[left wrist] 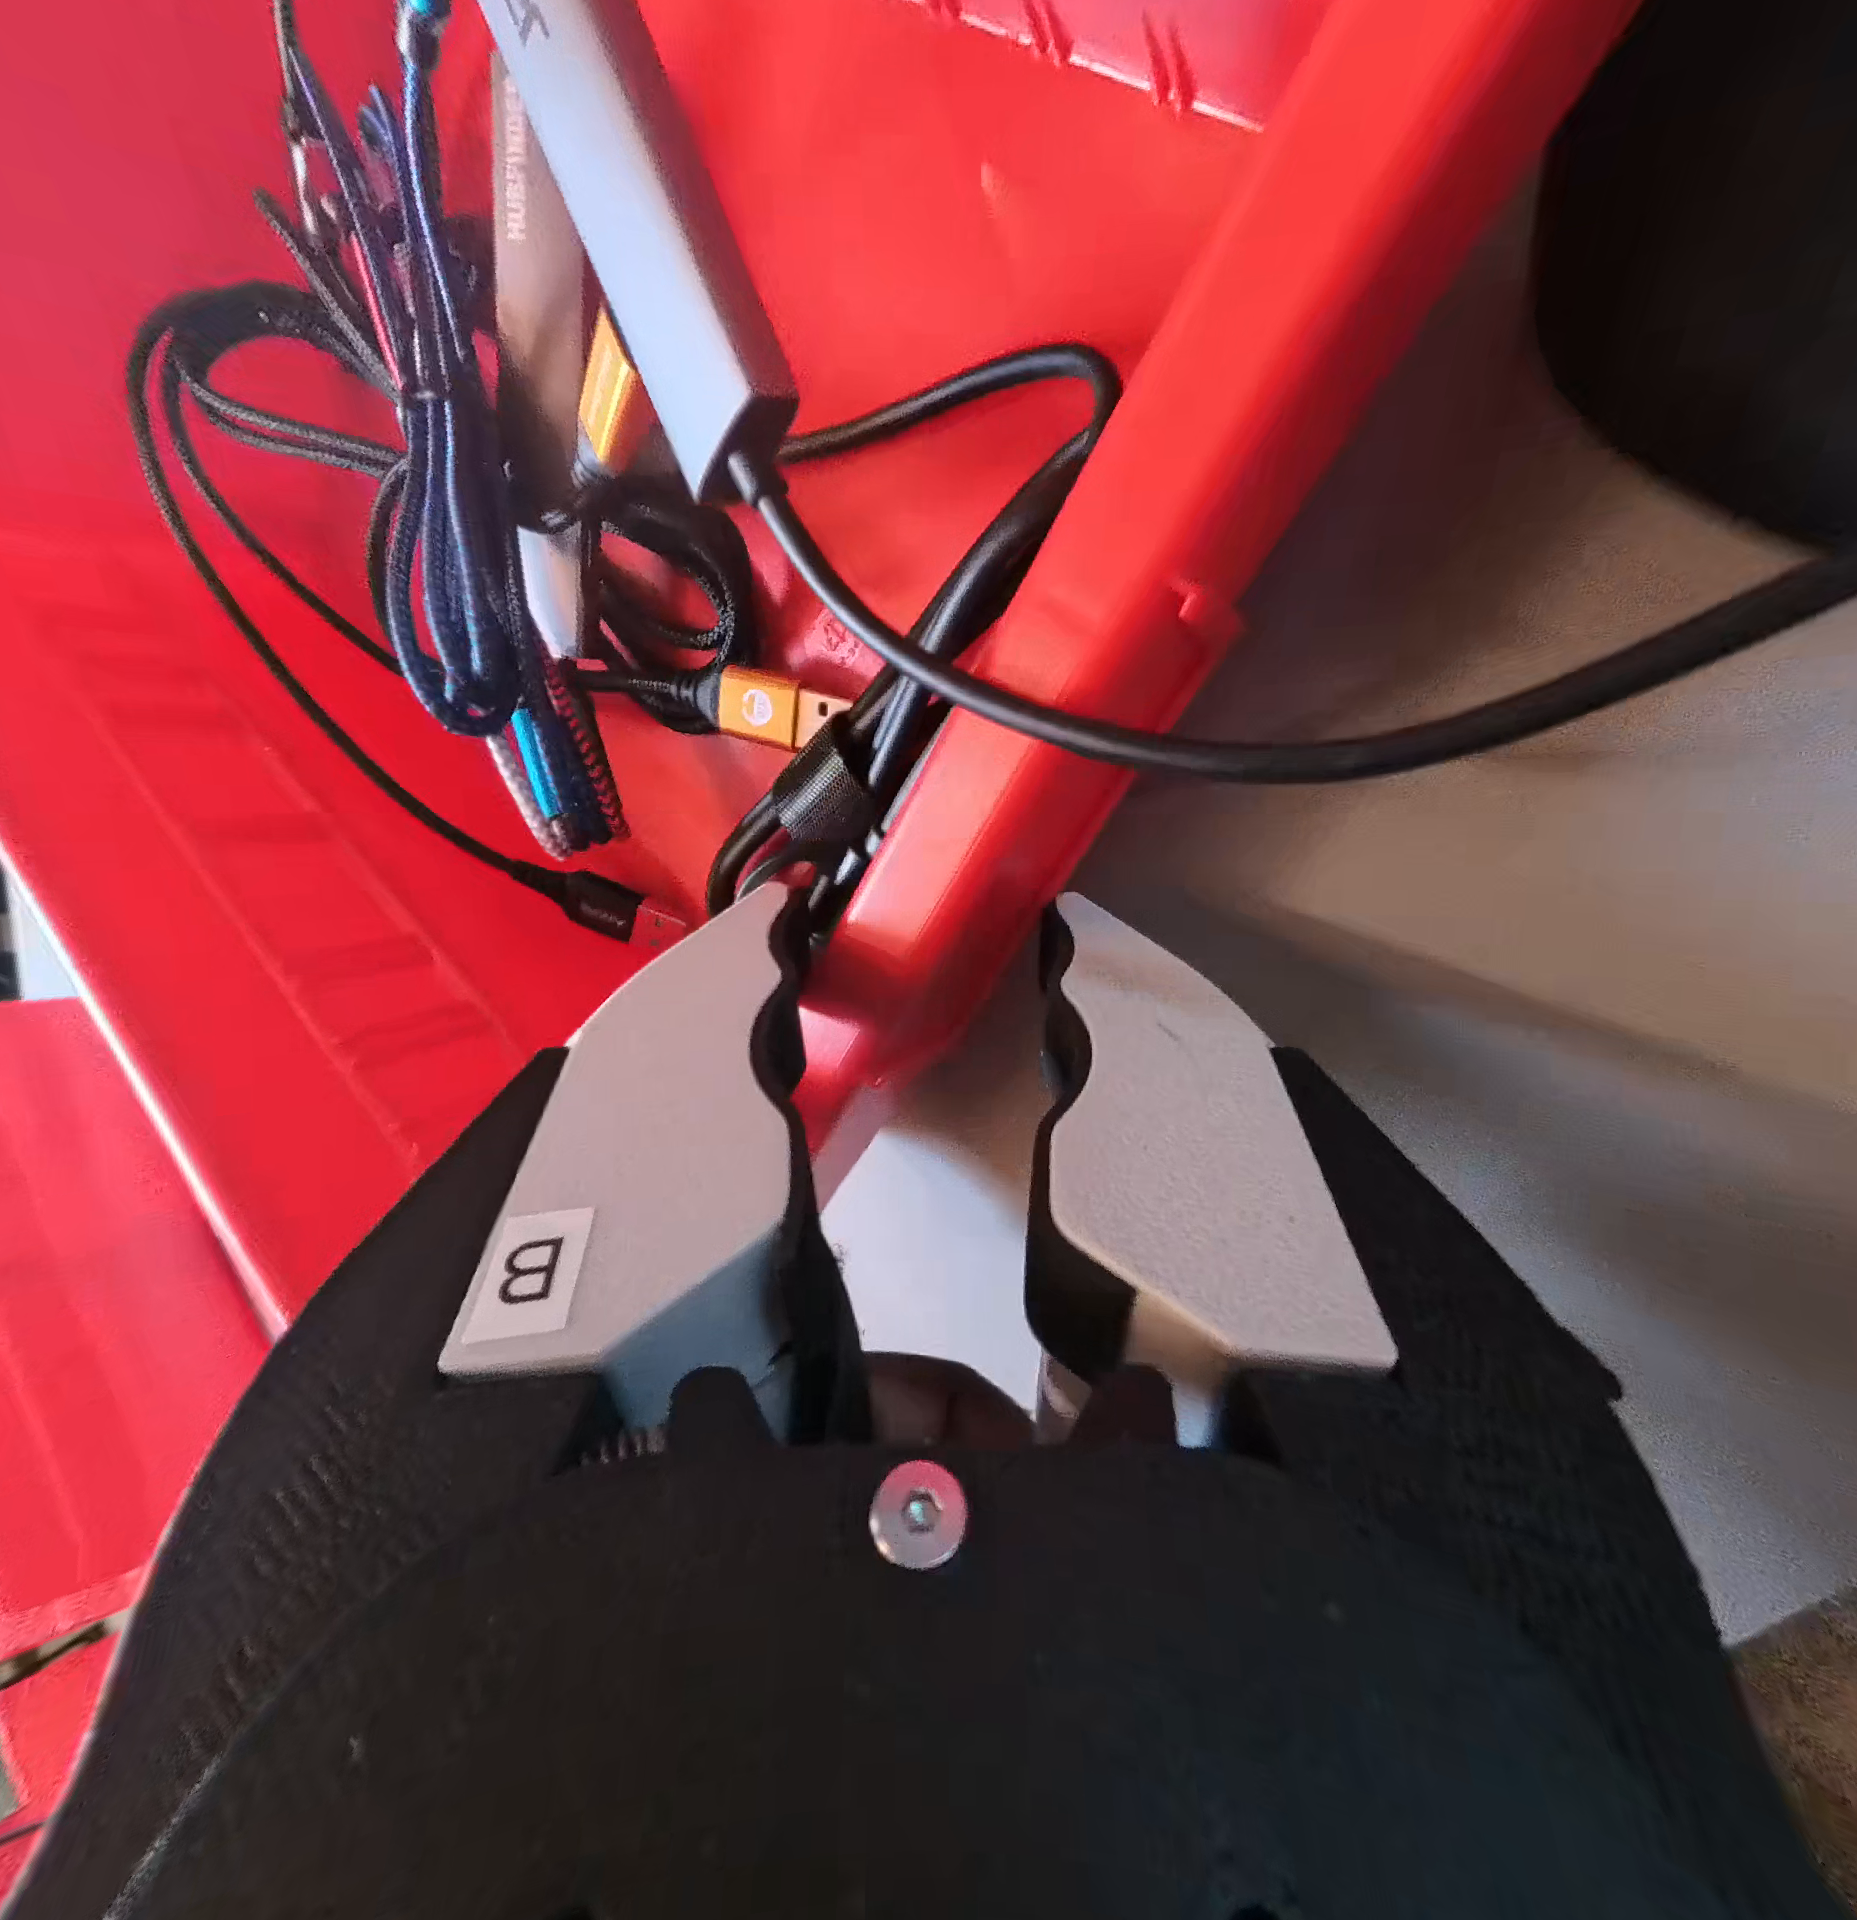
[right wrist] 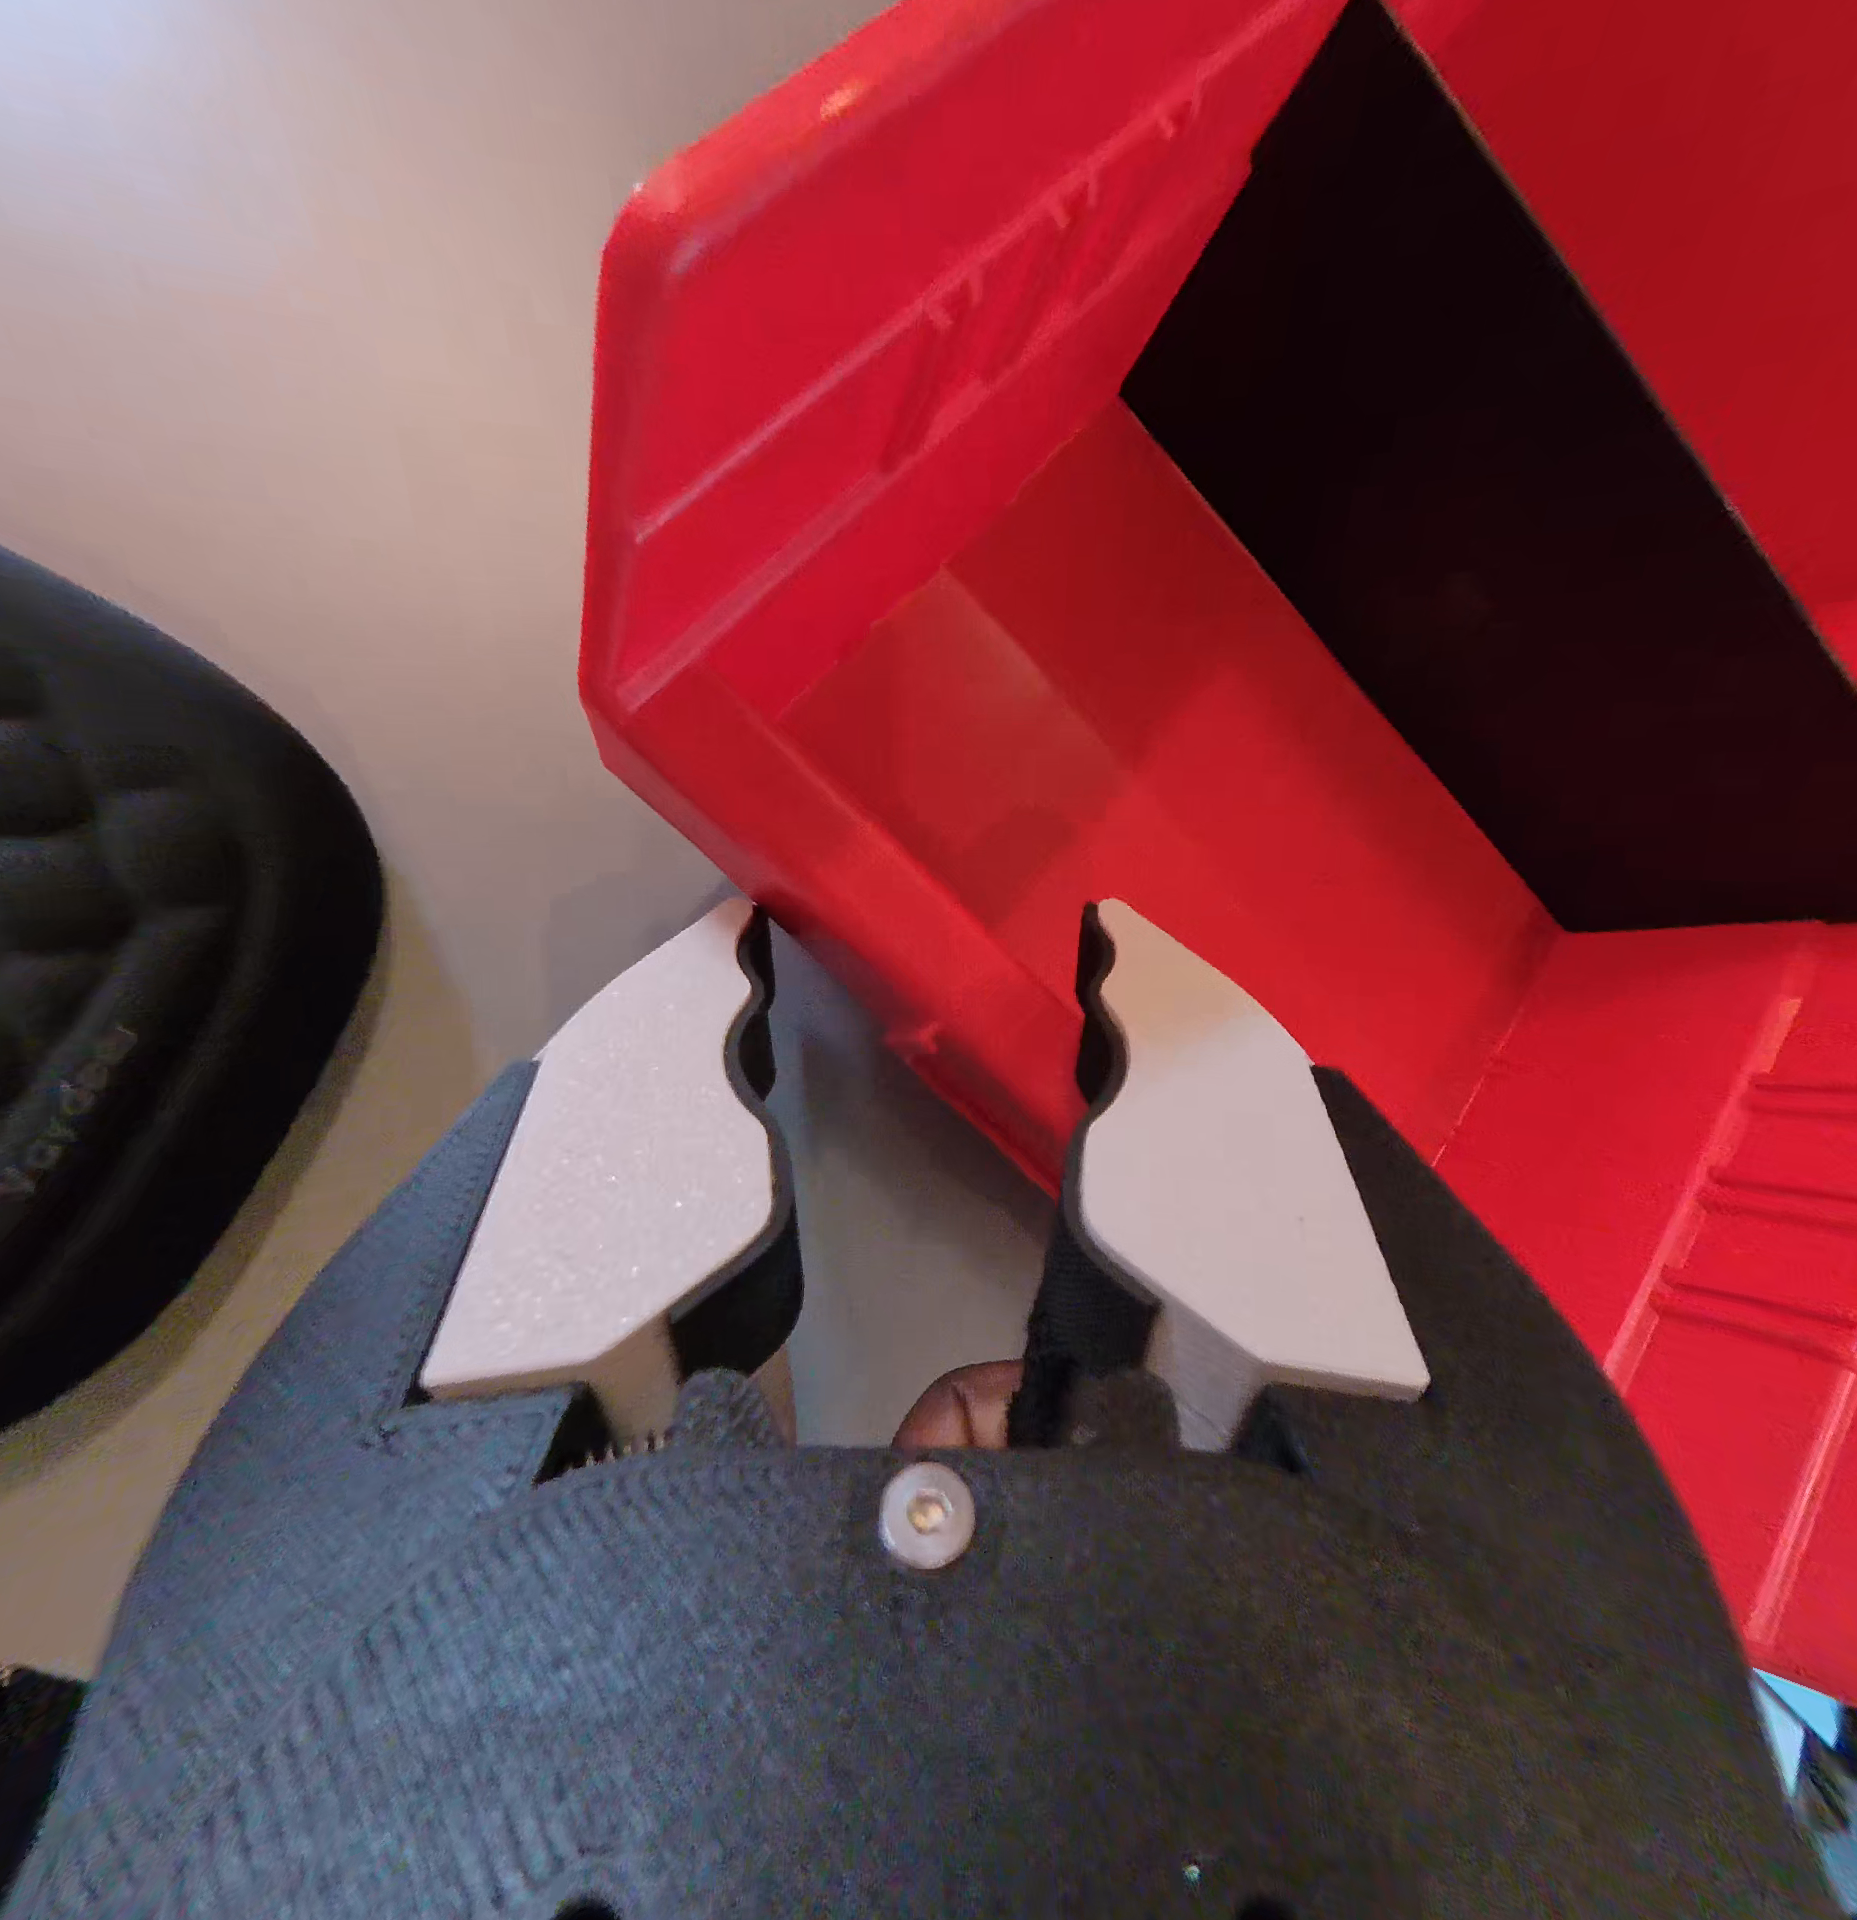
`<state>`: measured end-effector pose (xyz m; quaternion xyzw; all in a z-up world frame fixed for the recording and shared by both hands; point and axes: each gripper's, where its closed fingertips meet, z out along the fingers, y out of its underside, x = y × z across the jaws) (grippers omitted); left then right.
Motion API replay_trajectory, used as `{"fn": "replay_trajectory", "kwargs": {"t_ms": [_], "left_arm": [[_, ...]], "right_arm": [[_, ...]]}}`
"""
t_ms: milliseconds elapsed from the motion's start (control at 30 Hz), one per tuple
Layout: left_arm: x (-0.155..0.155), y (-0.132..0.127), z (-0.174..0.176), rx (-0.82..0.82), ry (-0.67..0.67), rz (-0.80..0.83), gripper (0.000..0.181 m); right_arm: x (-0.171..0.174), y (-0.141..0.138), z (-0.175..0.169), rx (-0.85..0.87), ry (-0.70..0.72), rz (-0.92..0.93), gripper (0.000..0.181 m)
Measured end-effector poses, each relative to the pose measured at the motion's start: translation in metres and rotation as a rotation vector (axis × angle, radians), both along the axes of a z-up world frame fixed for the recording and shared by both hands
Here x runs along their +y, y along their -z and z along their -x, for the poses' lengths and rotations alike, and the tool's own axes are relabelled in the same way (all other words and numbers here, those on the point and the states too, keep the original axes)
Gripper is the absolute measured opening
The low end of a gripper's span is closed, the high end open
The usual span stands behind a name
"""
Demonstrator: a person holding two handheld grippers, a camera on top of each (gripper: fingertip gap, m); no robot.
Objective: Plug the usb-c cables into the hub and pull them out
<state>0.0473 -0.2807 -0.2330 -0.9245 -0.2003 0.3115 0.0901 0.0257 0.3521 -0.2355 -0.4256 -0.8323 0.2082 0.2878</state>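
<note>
Grey fingers, left claw (left wrist: 919, 914): spread, nothing between them; the tips straddle the rim of the red bin (left wrist: 1017, 790), one finger inside, one outside.
Right claw (right wrist: 919, 914): also spread and empty, its tips at the near corner of a second red bin (right wrist: 758, 436) that looks empty.
Hub (left wrist: 633, 239): grey bar lying in the bin, ahead of the left claw and up-left of it, well apart; its long axis runs diagonally away from the claw, with its black lead (left wrist: 903, 634) leaving the near end.
Cables (left wrist: 467, 540): a braided tangle just left of the hub; an orange plug (left wrist: 763, 704) lies nearest the left claw, pointing toward the rim.
Nearer claw: the left, by my reading; the right view shows neither hub nor cables.
Coming move: likely a reach forward and left, down into the bin.
Hidden: the hub's far end is cut off at the top edge; its ports cannot be made out; which plugs are USB-C cannot be told.
Beside: black cushion (right wrist: 124, 935) on the pale floor (right wrist: 280, 364).
</note>
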Motion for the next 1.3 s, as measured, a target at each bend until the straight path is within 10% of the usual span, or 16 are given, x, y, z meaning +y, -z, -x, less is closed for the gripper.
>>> {"fn": "replay_trajectory", "kwargs": {"t_ms": [367, 600, 867, 1167, 1300], "left_arm": [[-0.042, -0.002, -0.036, 0.014, -0.047, -0.024, 0.043], [-0.035, -0.056, -0.057, 0.236, -0.212, -0.334, 0.061], [0.040, -0.157, -0.053, 0.594, -0.255, -0.936, 0.078], [0.051, -0.170, -0.013, 0.689, -0.404, -1.082, 0.086], [0.031, -0.169, -0.014, 0.716, -0.511, -1.072, 0.074]], "right_arm": [[0.034, -0.007, -0.021, -0.031, 0.116, 0.016, 0.064], [-0.002, -0.112, -0.013, 0.424, 0.006, 0.315, 0.091], [-0.122, -0.200, -0.011, 0.748, -0.330, 0.864, 0.098], [-0.187, -0.181, 0.026, 0.829, -0.148, 1.562, 0.098], [-0.169, -0.185, 0.026, 0.902, -0.127, 1.548, 0.093]]}}
